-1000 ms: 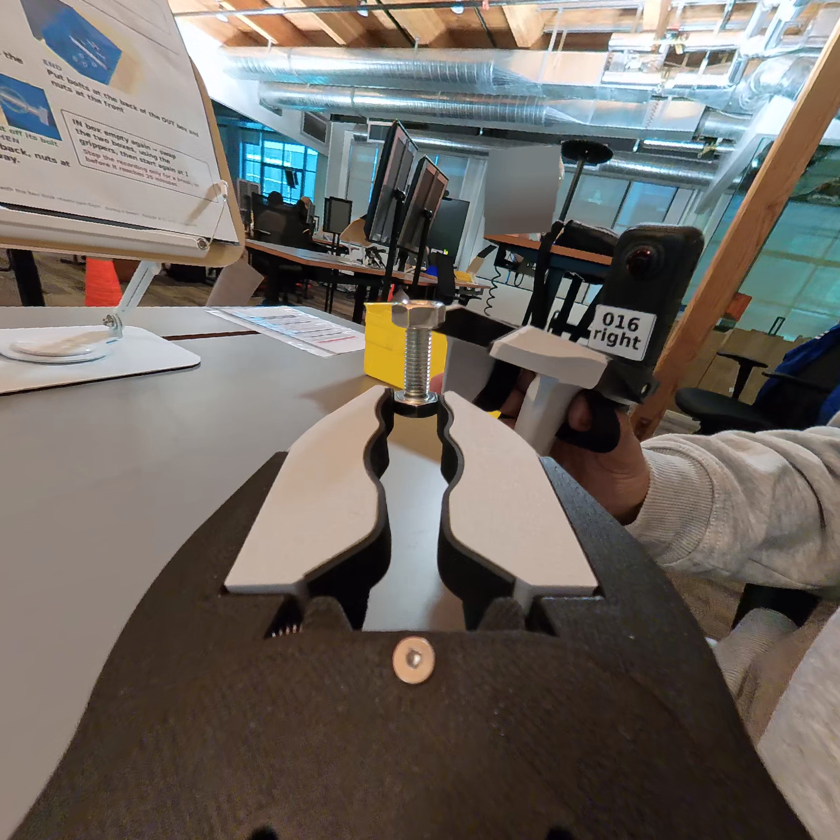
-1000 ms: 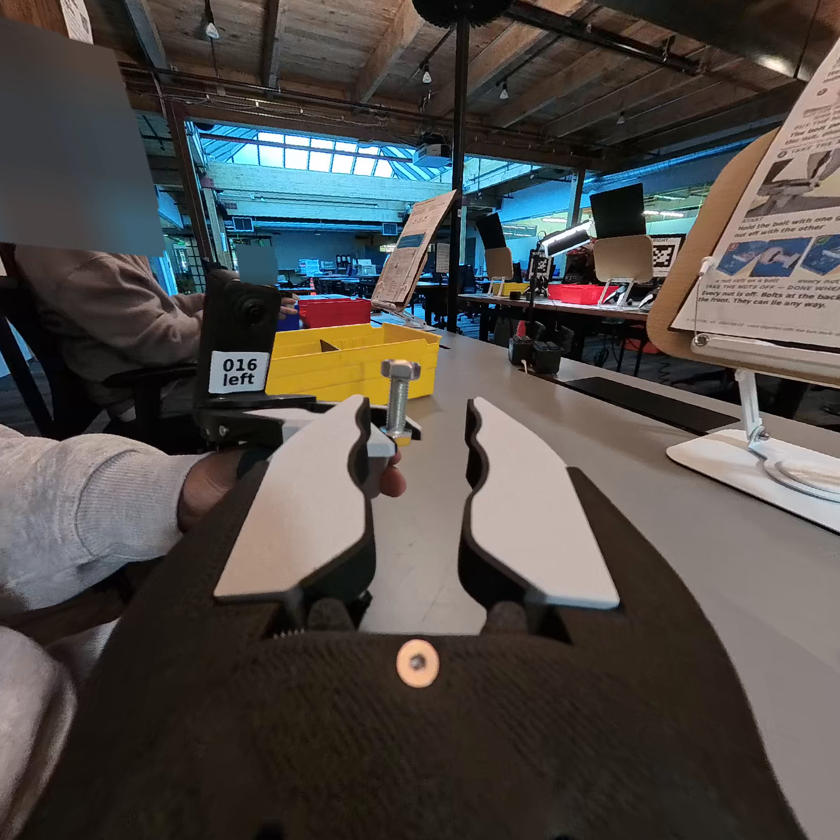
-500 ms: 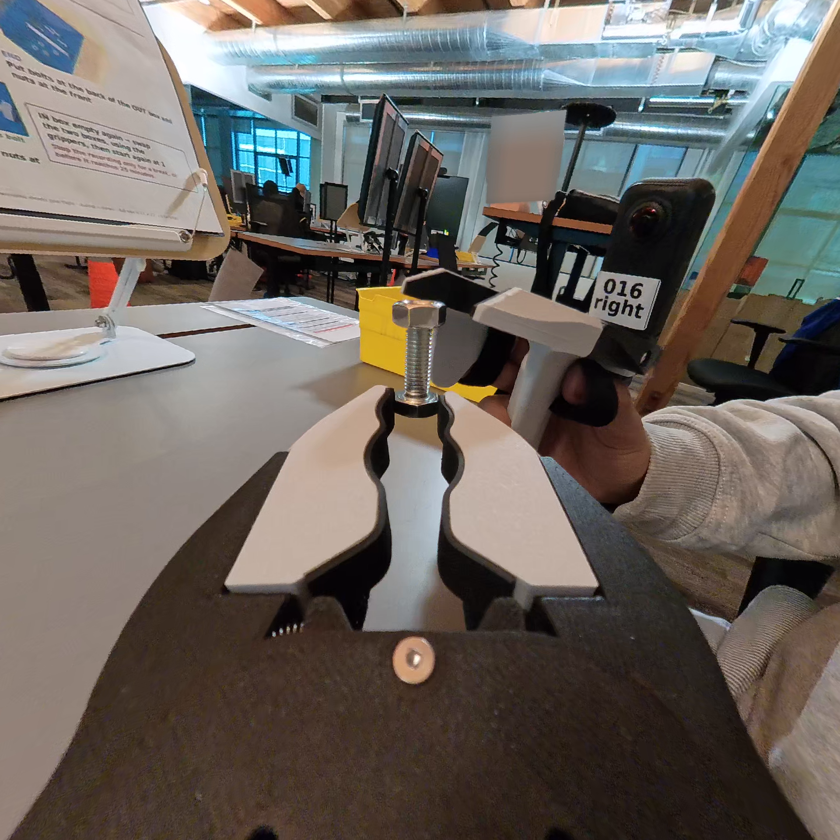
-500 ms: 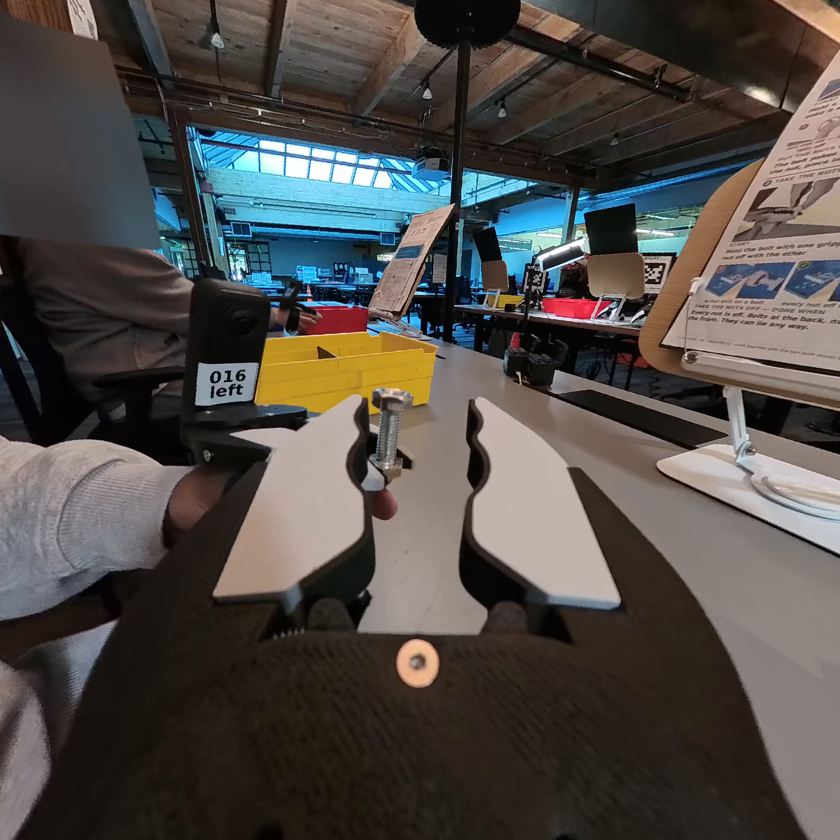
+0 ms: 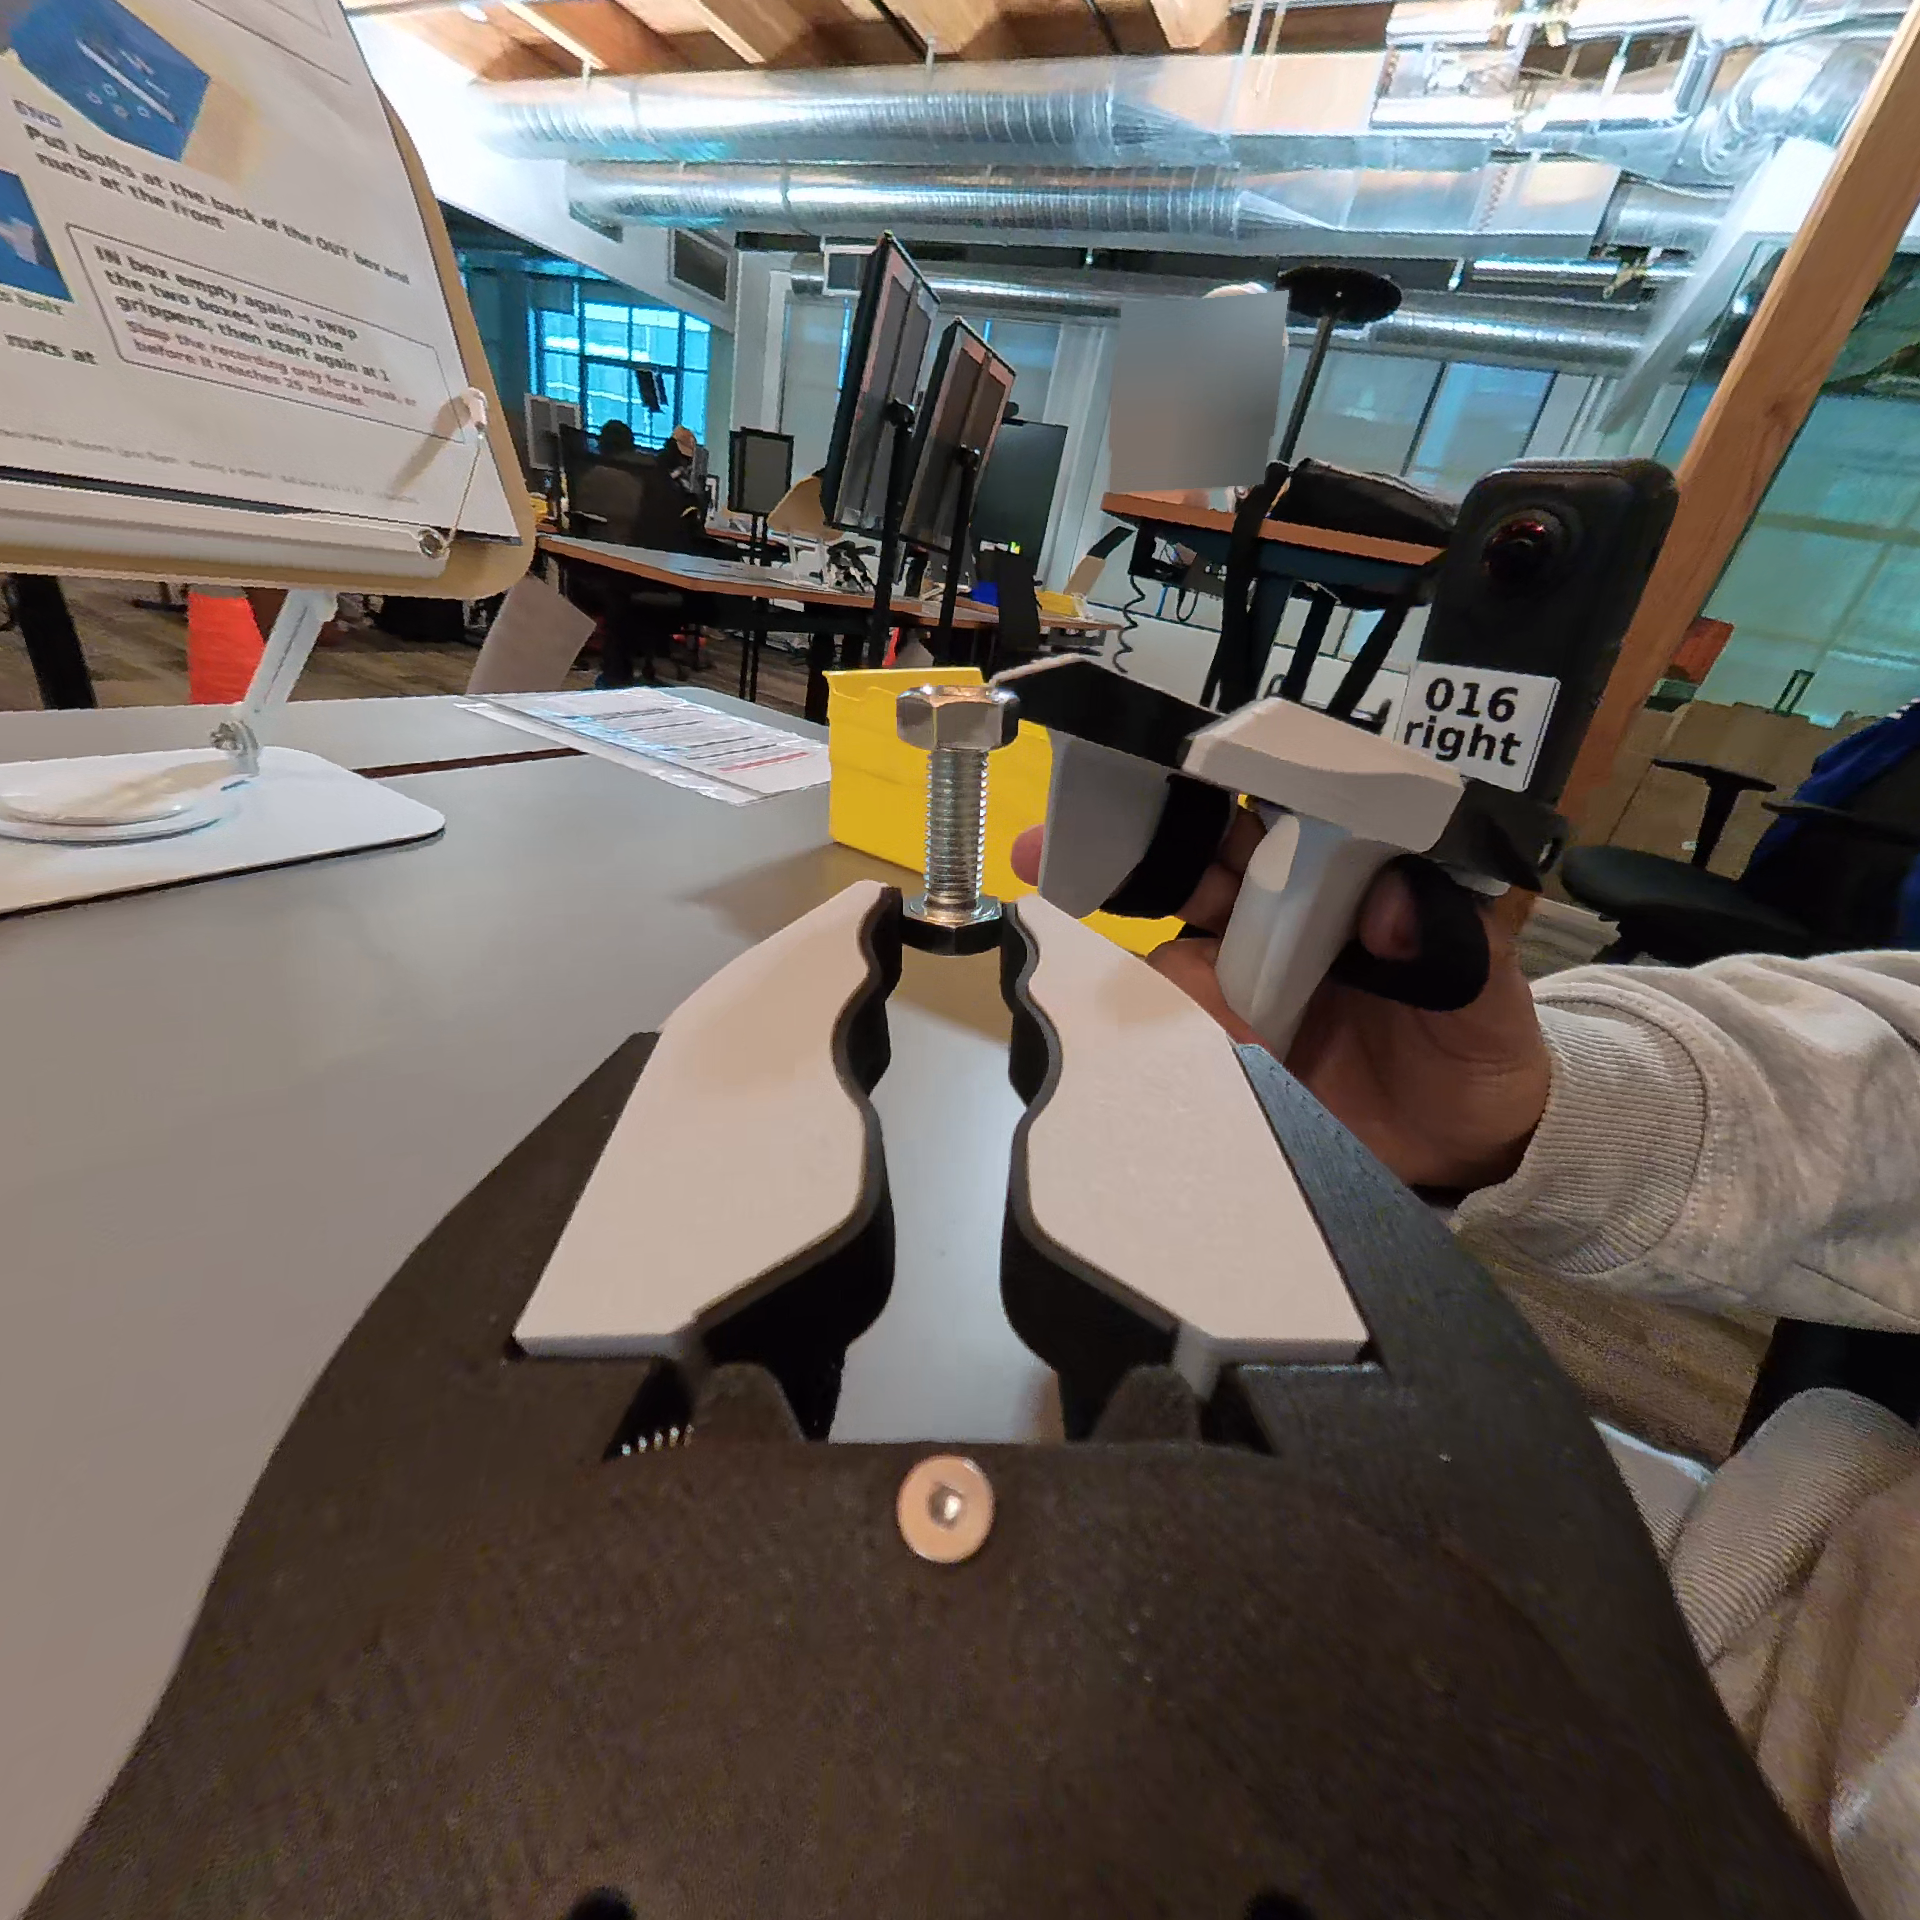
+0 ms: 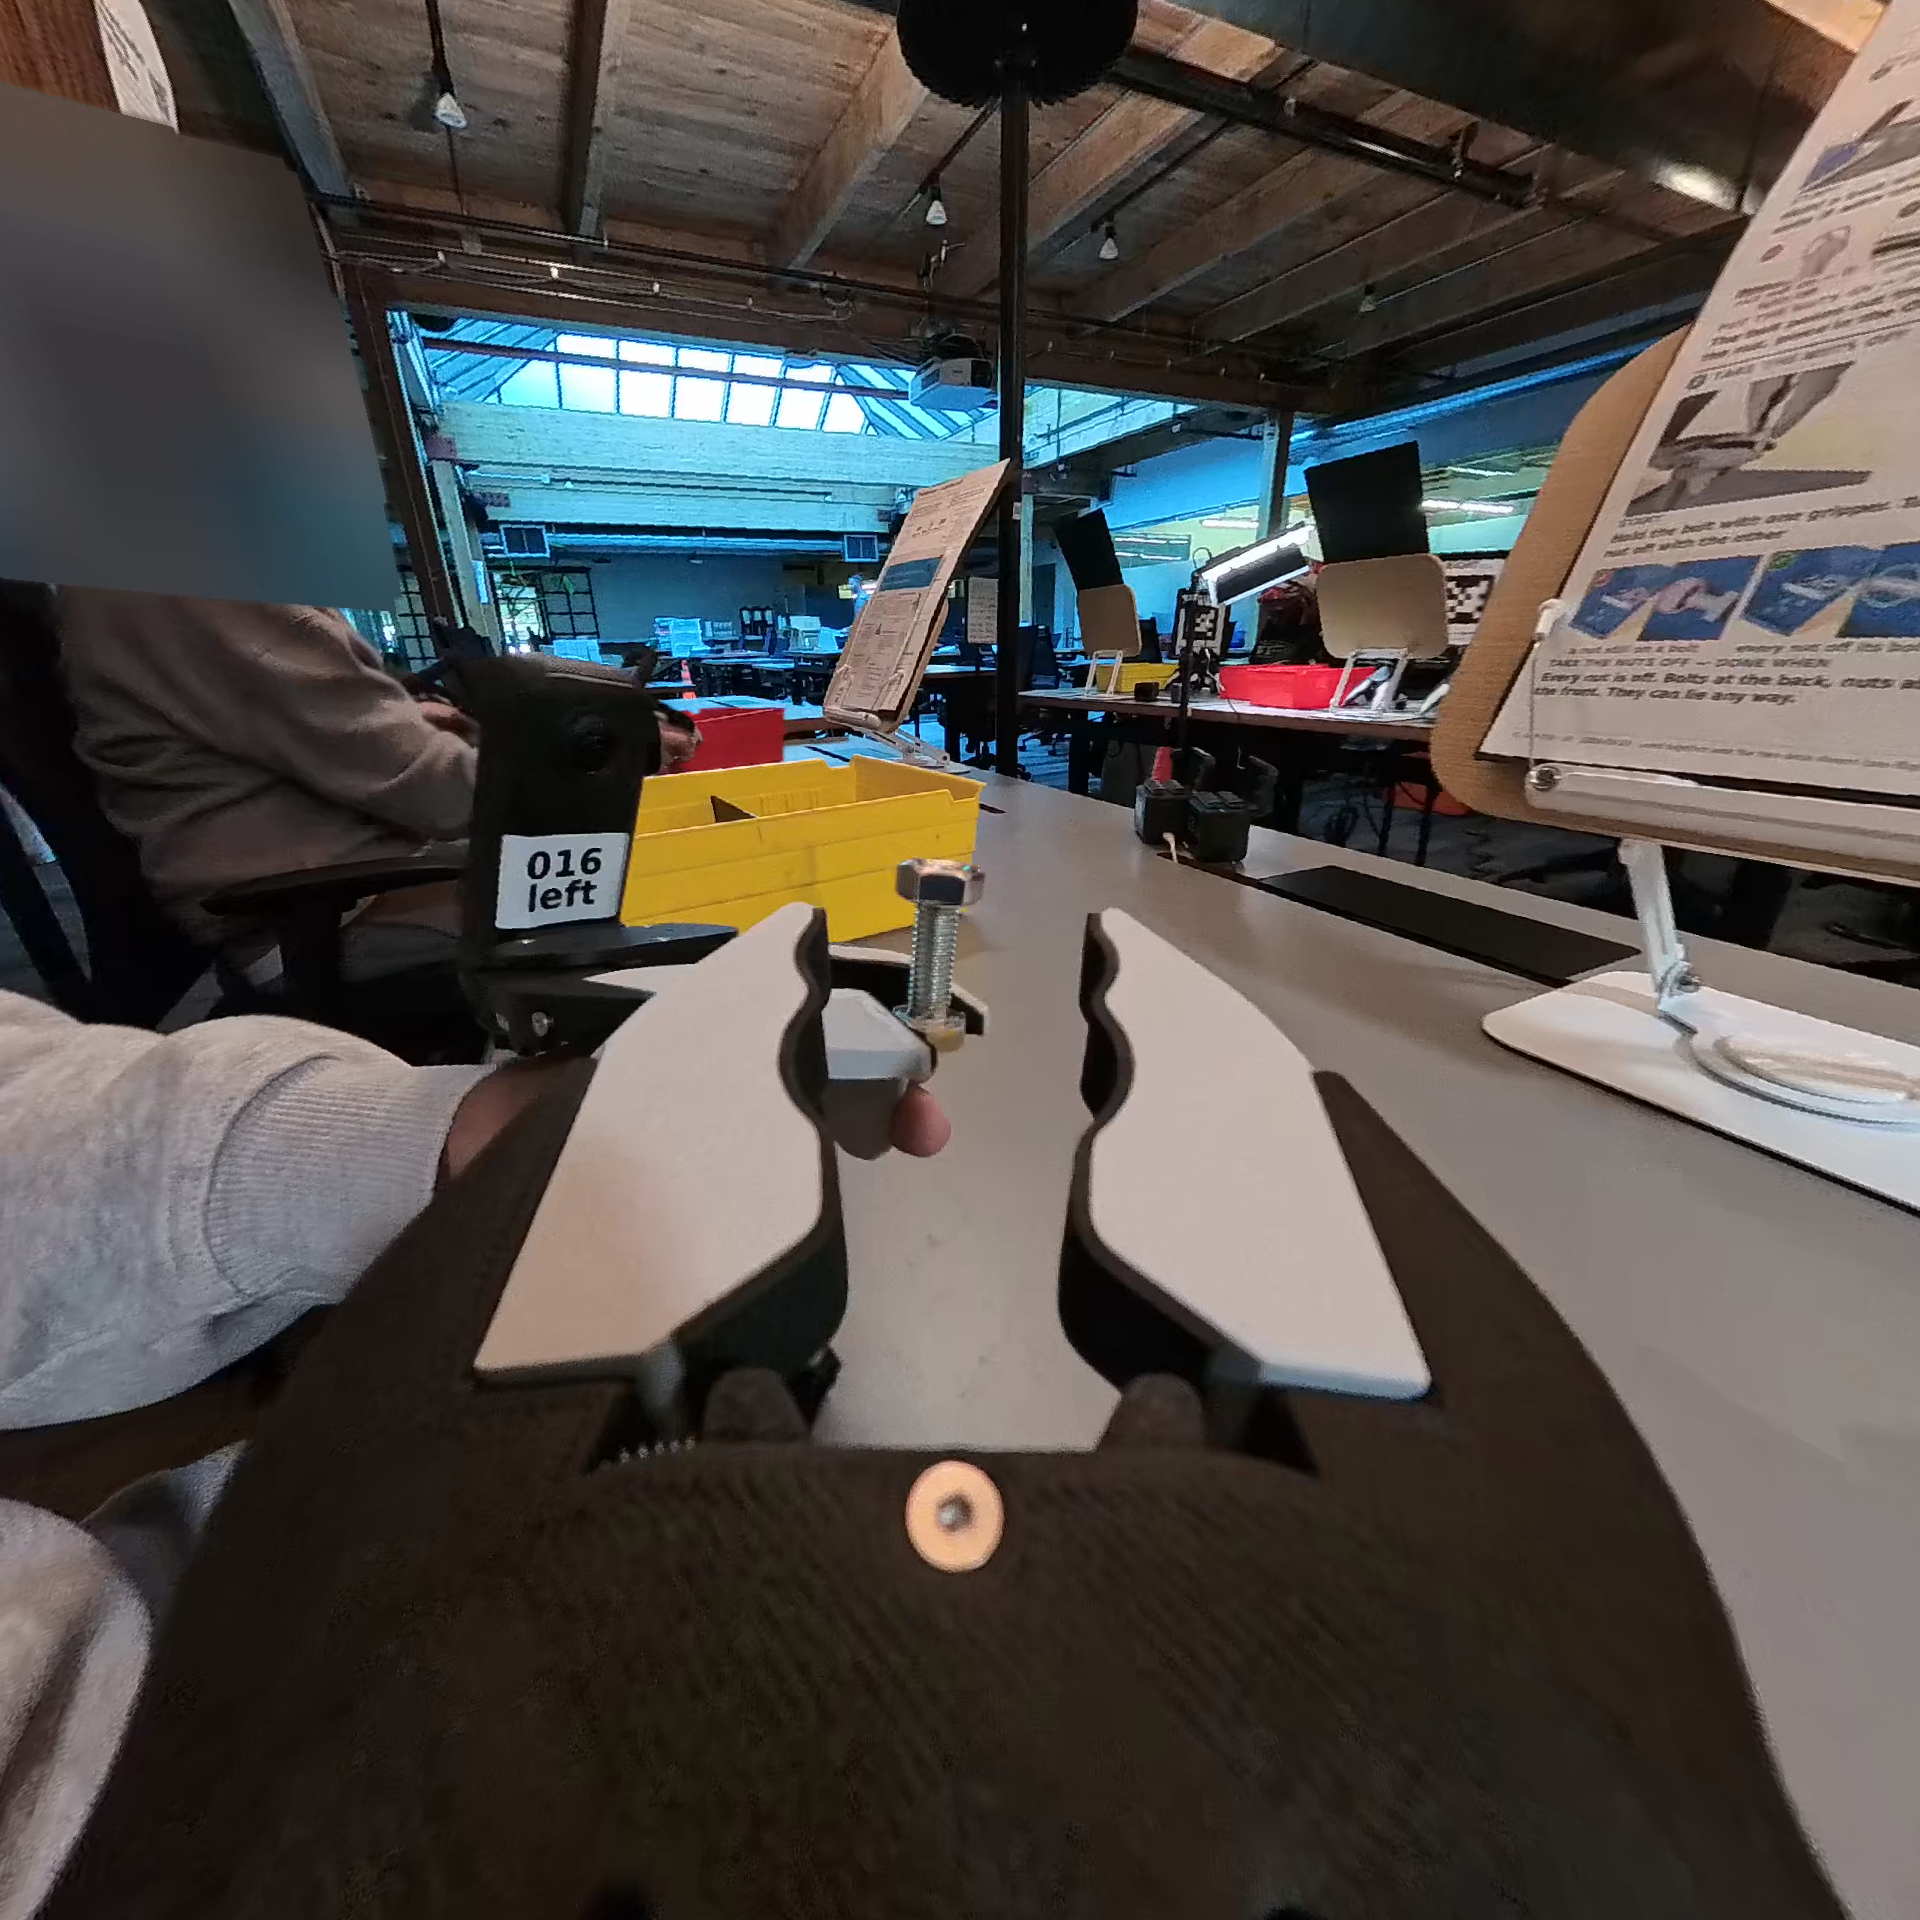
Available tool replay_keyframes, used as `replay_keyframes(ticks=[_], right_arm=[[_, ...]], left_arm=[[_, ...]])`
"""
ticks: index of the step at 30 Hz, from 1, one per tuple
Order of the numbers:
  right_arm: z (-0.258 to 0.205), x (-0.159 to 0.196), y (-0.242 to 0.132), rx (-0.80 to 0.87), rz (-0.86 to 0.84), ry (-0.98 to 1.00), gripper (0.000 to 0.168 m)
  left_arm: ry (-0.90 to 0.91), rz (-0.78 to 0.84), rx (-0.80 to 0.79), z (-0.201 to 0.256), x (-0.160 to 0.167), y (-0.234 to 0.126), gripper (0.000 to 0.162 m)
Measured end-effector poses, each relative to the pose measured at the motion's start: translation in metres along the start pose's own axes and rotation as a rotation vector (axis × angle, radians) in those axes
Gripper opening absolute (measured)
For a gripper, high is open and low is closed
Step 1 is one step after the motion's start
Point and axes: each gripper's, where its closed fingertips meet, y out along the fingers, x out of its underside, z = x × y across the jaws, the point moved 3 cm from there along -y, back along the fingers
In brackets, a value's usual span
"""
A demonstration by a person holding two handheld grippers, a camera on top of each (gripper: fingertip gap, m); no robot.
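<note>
My left gripper (image 5: 948,916) is shut on a dark nut (image 5: 950,930) at the bottom end of a silver hex bolt (image 5: 950,821). The bolt stands upright with its head on top, a little above the grey table (image 5: 312,1039). My right gripper (image 6: 956,940) is open and empty. In the right wrist view the bolt (image 6: 938,951) shows just beyond the gap between its fingertips, held by the left gripper (image 6: 883,1039). In the left wrist view the right gripper (image 5: 1081,790) sits close to the right of the bolt, one fingertip beside the bolt head.
A yellow divided bin (image 6: 810,842) stands on the table behind the bolt; it also shows in the left wrist view (image 5: 873,790). An instruction sheet on a stand with a white base (image 5: 208,821) is at the left; it shows at the right in the right wrist view (image 6: 1714,623). A seated person (image 6: 239,727) is beyond. There is about 4 centimetres between the tips of the two grippers.
My right gripper has moved in toward the bolt, still open; the bolt now sits nearer the middle of its gap. My left gripper keeps its hold on the nut.
</note>
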Motion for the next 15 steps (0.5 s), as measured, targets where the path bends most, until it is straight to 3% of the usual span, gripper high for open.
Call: replay_keyframes(ticks=[15], right_arm=[[0.0064, -0.0021, -0.0086, 0.038, 0.009, 0.026, 0.047]], left_arm=[[0.011, -0.023, 0.034, 0.0045, 0.0051, 0.0104, 0.019]])
